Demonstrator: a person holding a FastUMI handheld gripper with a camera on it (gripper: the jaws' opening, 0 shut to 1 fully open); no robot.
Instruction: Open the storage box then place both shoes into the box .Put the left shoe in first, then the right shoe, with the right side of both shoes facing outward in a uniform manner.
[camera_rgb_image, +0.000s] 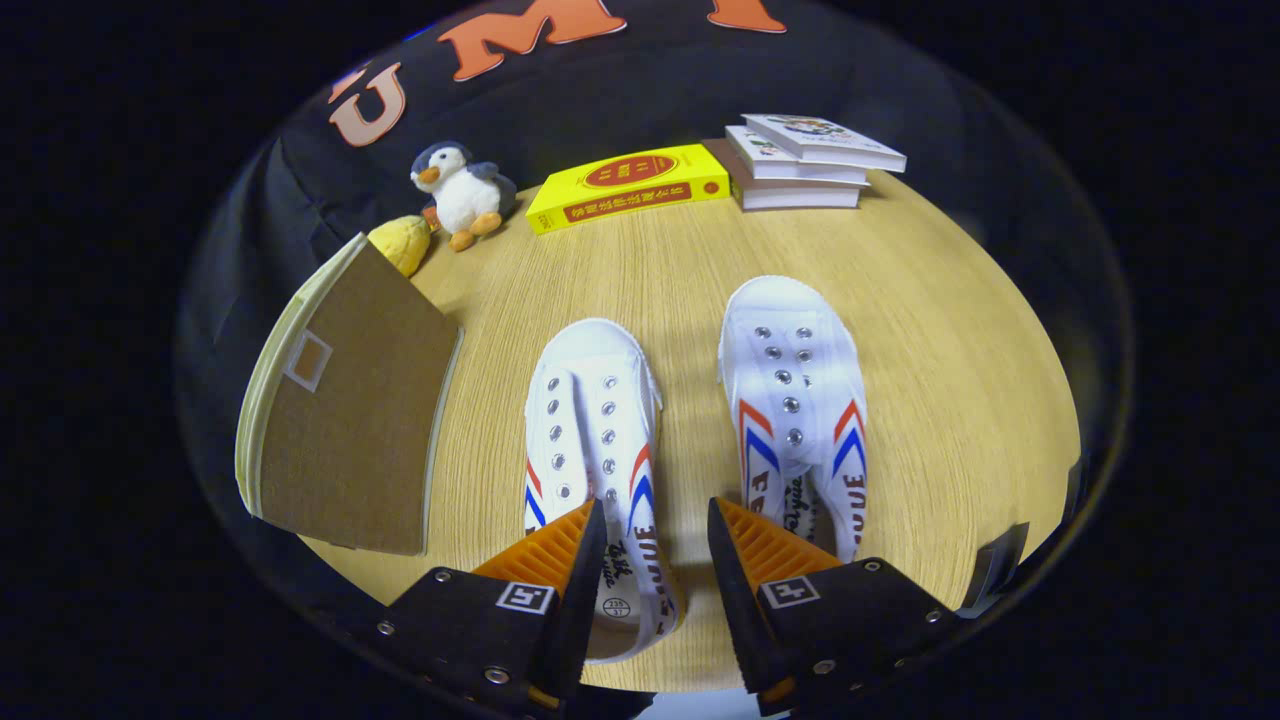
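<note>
Two white canvas shoes with red and blue stripes lie on the wooden table, toes pointing away from me. The left shoe (592, 440) has its heel under my left finger. The right shoe (795, 400) has its heel under my right finger. My gripper (655, 525) hovers above the heels, open, with only the left shoe's inner edge and bare table in the gap. The brown cardboard storage box (345, 425) stands to the left of the left shoe, its lid shut.
At the table's far side sit a penguin plush (460, 193), a yellow soft toy (402, 242), a yellow box (628, 185) and a stack of books (805, 160). The round table's edge (1040, 480) curves close on the right.
</note>
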